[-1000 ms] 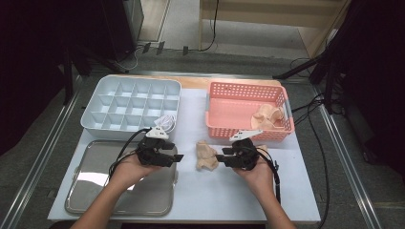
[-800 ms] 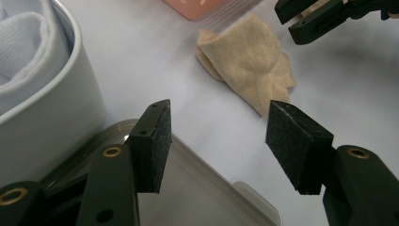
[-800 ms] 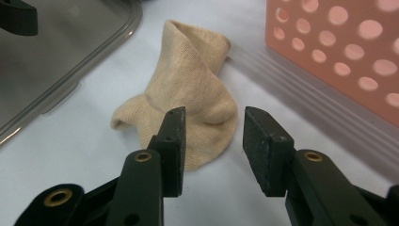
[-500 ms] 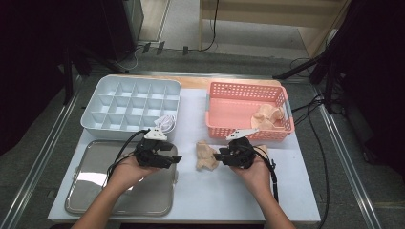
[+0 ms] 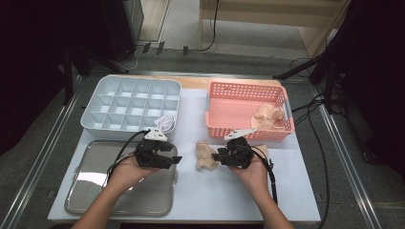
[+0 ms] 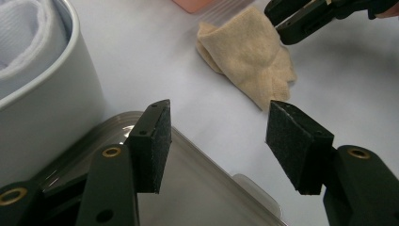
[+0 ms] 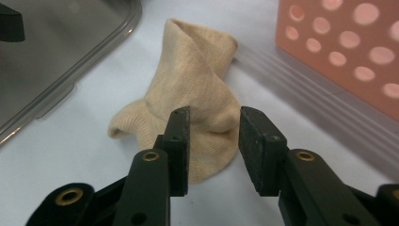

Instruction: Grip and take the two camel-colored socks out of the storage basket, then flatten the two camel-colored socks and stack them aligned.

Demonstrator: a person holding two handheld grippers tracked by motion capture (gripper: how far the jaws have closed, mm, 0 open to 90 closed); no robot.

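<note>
Slightly nearer than a second earlier, the right gripper (image 7: 211, 141) had narrowed its fingers, half open, not gripping, just behind the beige sock (image 7: 188, 108) on the desk (image 5: 191, 191). Left gripper (image 6: 226, 141) stayed open facing it; a pinch likely came next.

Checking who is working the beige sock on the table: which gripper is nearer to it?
Right. The right gripper sits at the beige sock's edge, jaws apart with cloth between them. The left gripper hangs open over the metal tray's corner, a gap away.

No text, label, brand, number or sign can be read anywhere in these views.
</note>
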